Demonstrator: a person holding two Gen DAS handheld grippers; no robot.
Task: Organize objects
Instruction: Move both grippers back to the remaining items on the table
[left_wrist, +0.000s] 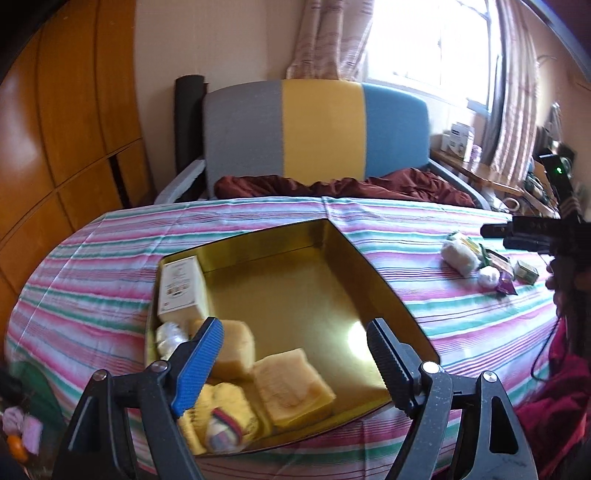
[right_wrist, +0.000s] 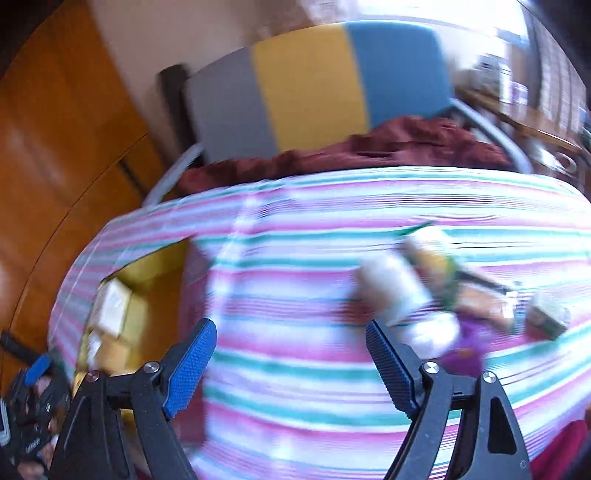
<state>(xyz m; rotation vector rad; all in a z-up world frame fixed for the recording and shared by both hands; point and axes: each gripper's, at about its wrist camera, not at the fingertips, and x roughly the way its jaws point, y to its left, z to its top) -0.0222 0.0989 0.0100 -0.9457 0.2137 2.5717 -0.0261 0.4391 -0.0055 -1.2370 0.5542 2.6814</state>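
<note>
Surface (left_wrist: 258, 221) under striped cloth. Gold tin box (left_wrist: 295, 288) sits toward its left edge. Along the box's left wall: cream carton (left_wrist: 181, 291), two yellow sponge blocks (left_wrist: 232, 350), a yellow knit item (left_wrist: 221, 417). Loose pile of small packets (left_wrist: 480, 262) lies well apart, near the right edge. Left claw (left_wrist: 295, 365) hangs over the box, jaws apart, holding nothing. Right claw (right_wrist: 291, 365) over bare cloth just short of the pile, jaws apart, holding nothing; view blurred.
</note>
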